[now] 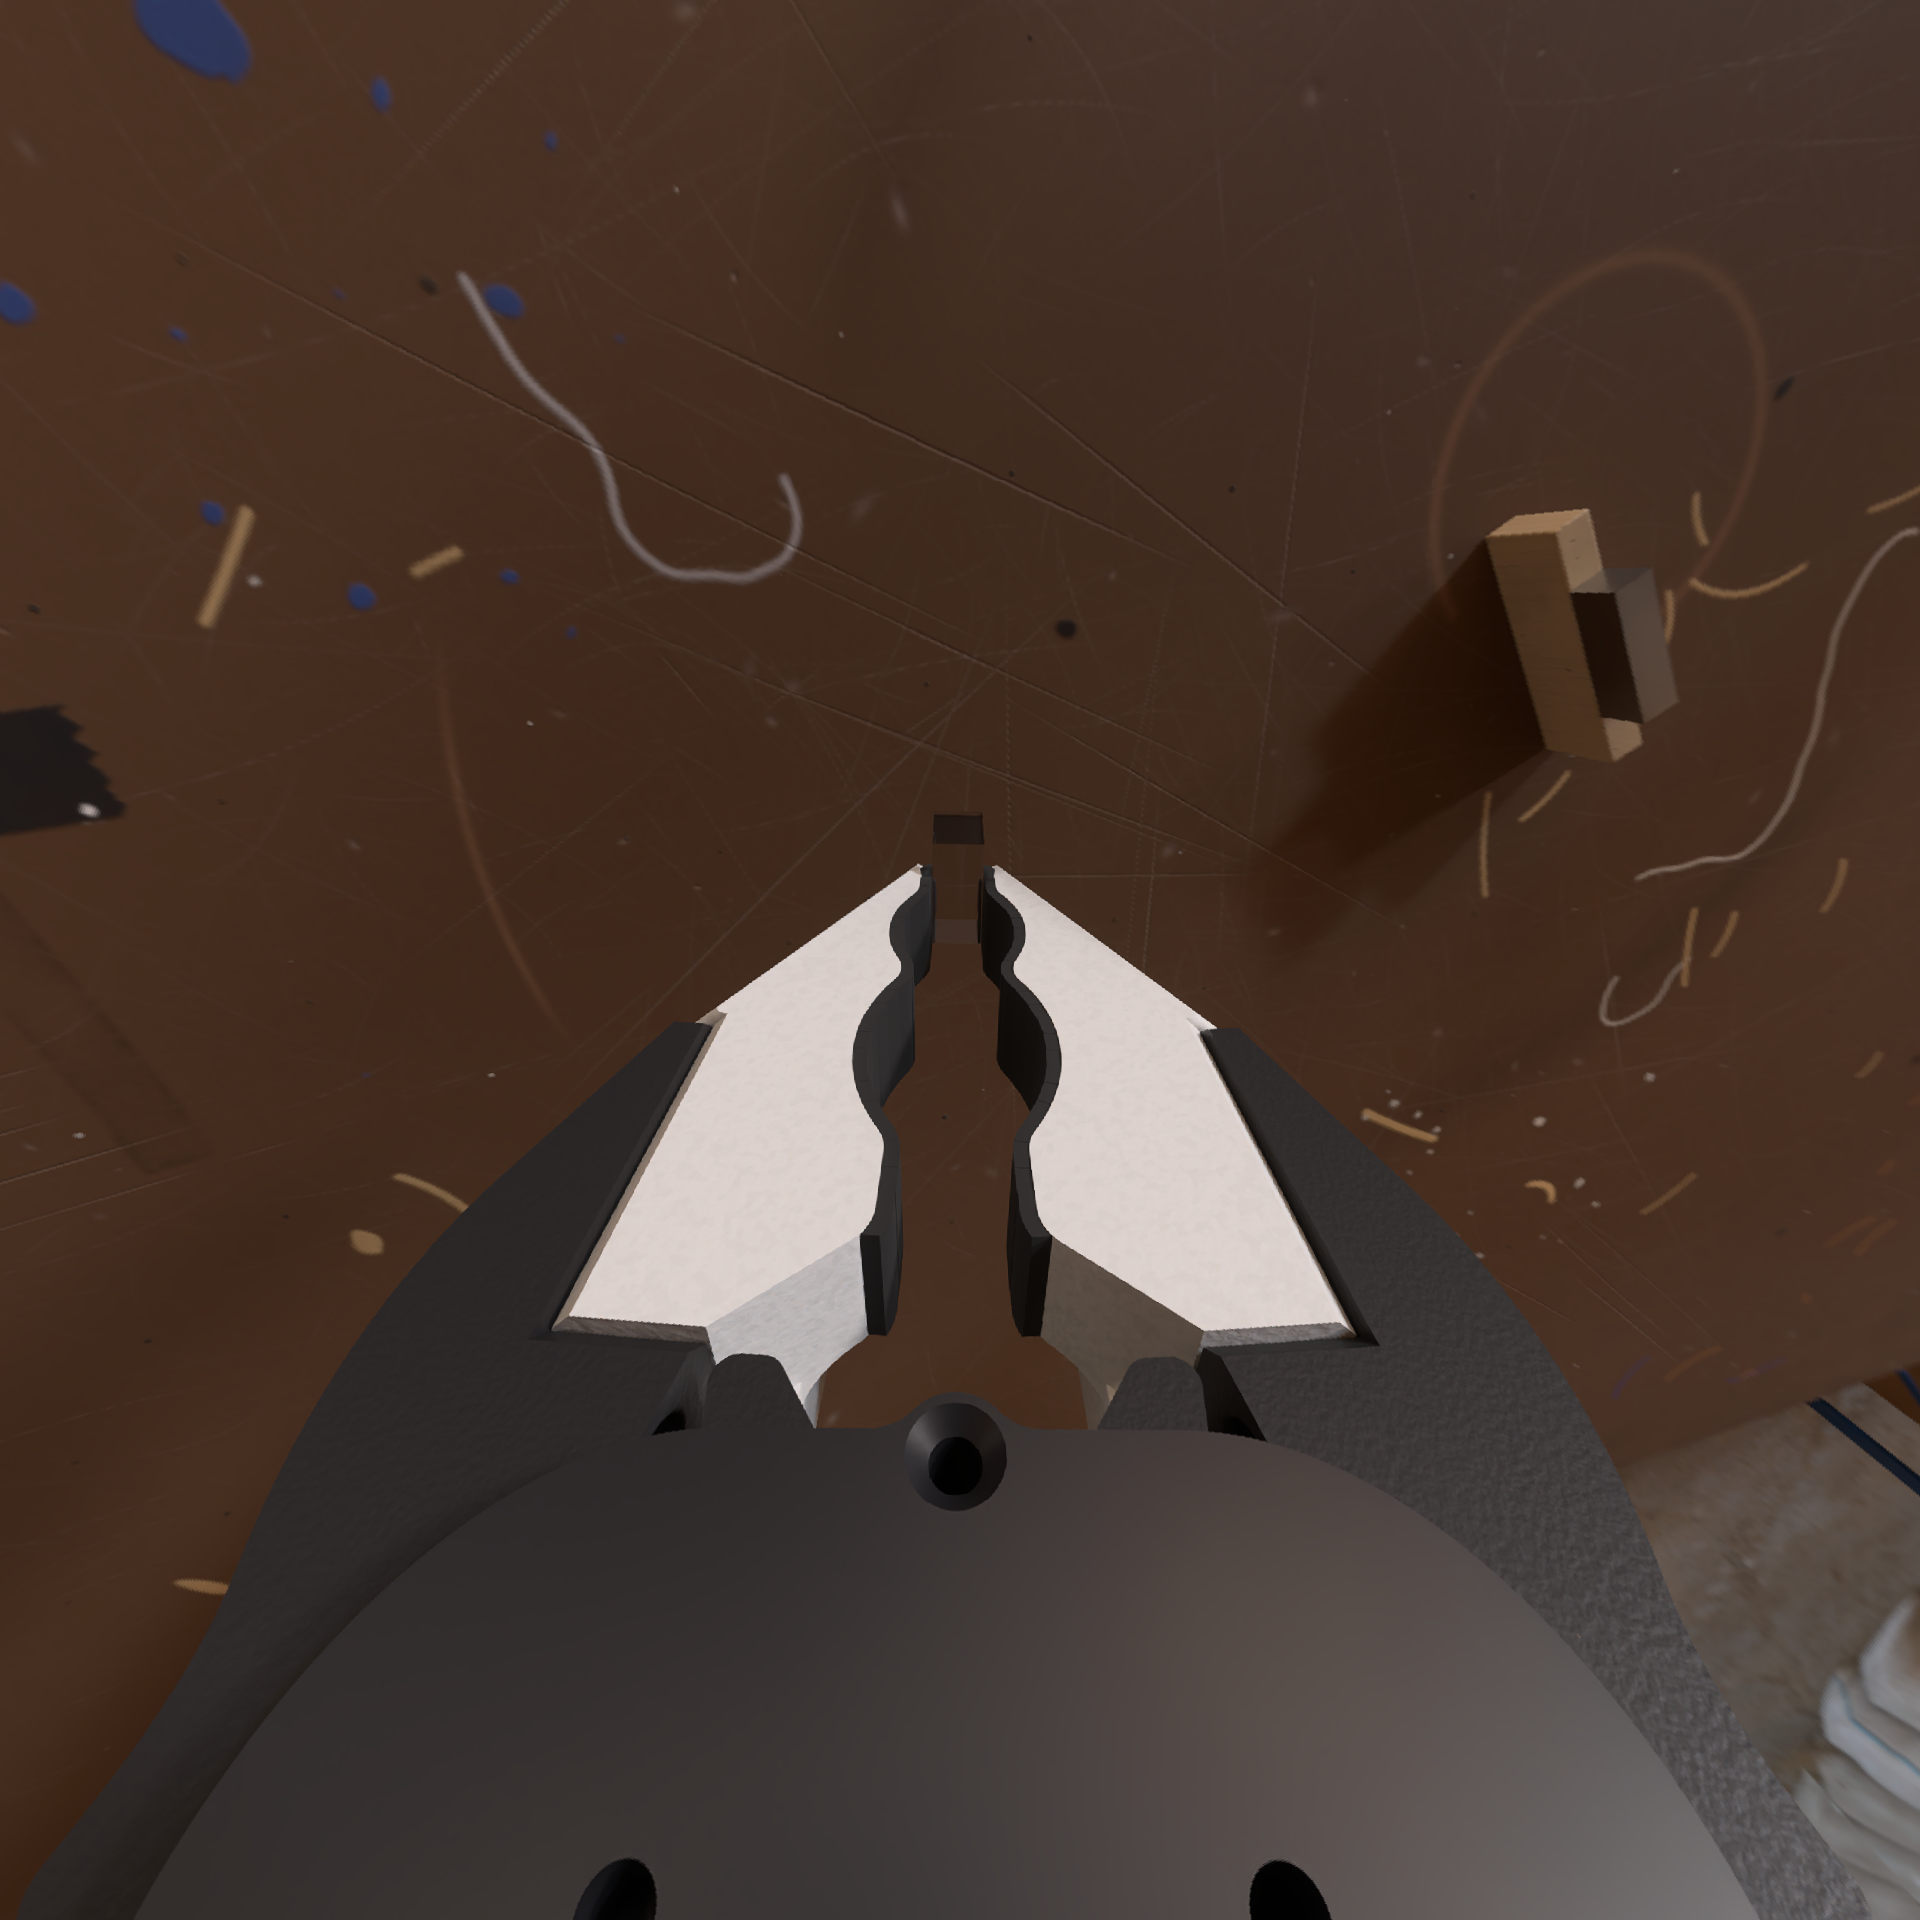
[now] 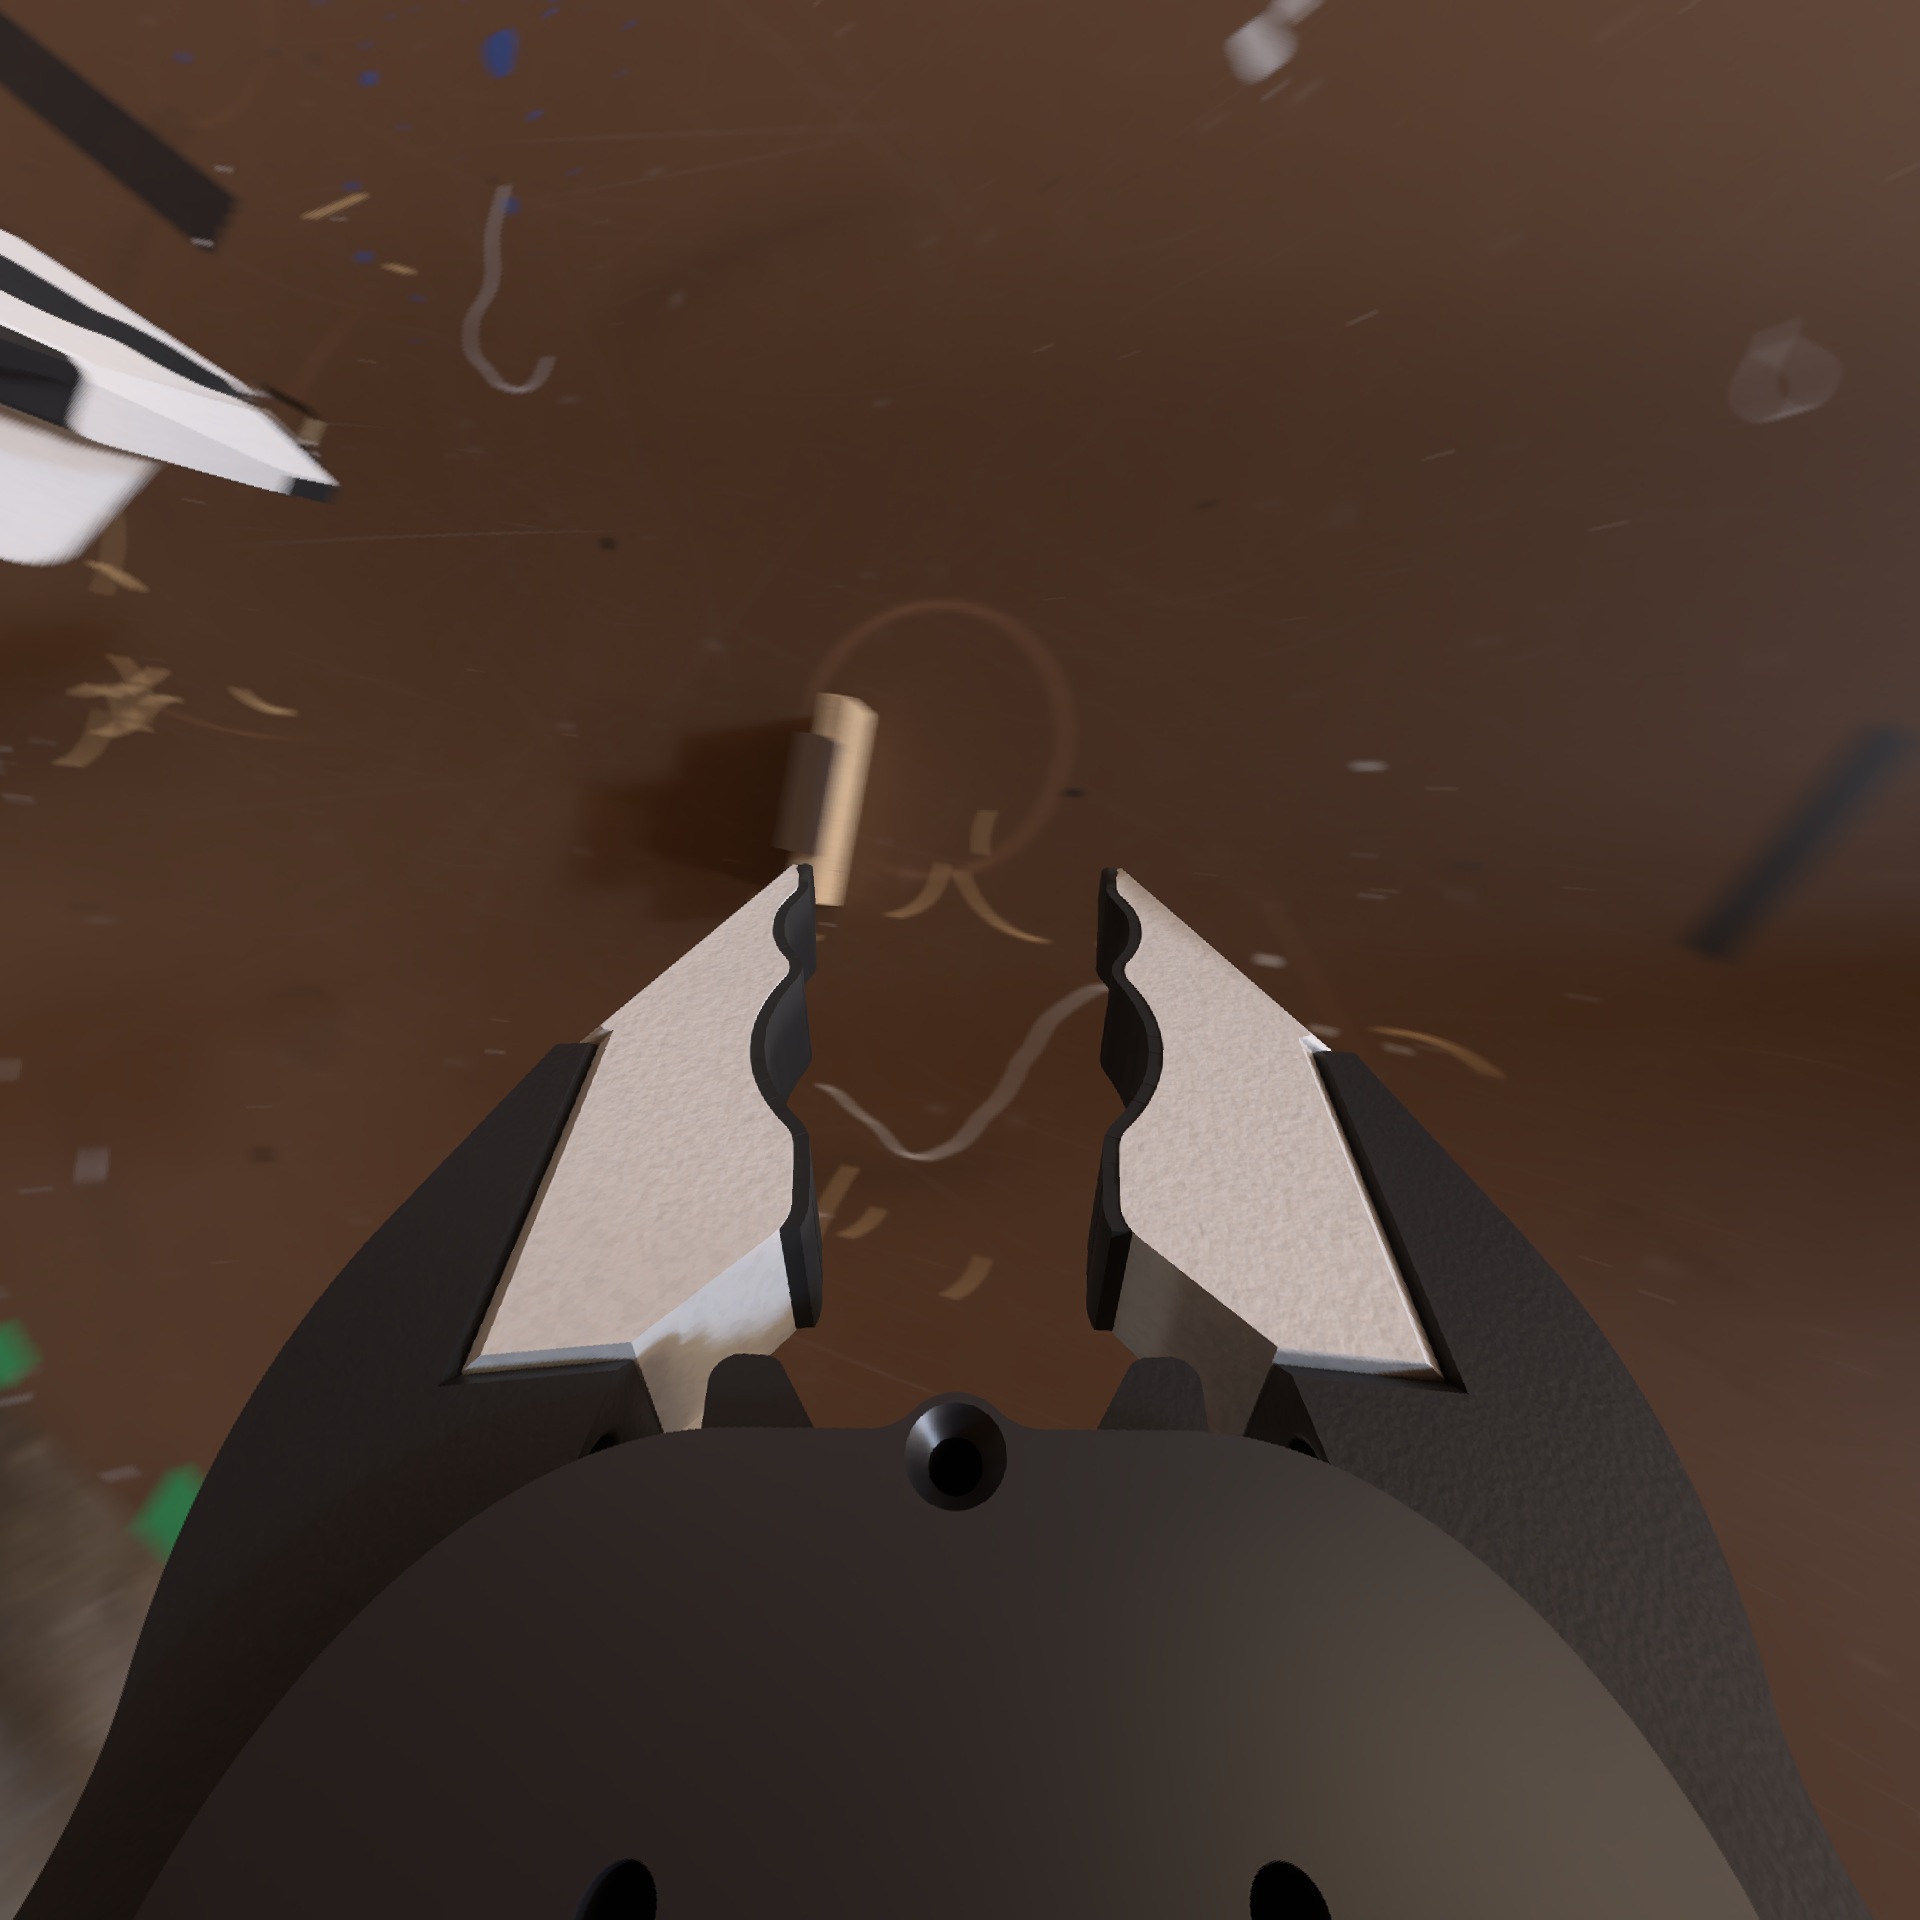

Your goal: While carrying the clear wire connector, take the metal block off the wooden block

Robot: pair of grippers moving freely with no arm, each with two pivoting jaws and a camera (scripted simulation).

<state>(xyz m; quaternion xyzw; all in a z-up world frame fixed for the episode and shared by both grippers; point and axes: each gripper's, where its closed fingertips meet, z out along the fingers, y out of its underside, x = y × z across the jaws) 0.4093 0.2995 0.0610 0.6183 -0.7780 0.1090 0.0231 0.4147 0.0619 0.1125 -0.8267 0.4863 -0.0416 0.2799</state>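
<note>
A scratched dark-brown table (image 2: 1351, 623), flecked with blue paint and pale shavings, fills both views. On it lies the pale rectangular wooden block (image 1: 1548, 634), and on top of that rests the smaller grey metal block (image 1: 1631, 644), well off to the right of the left gripper (image 1: 954, 883). That gripper is clenched on a small clear wire connector (image 1: 957, 914), barely visible between its tips. The right gripper (image 2: 956, 883) hangs released, jaws spread, just short of the stacked blocks. The metal block looks stiff, dense and smooth, probably slippery; its long flat sides seem the safest hold.
</note>
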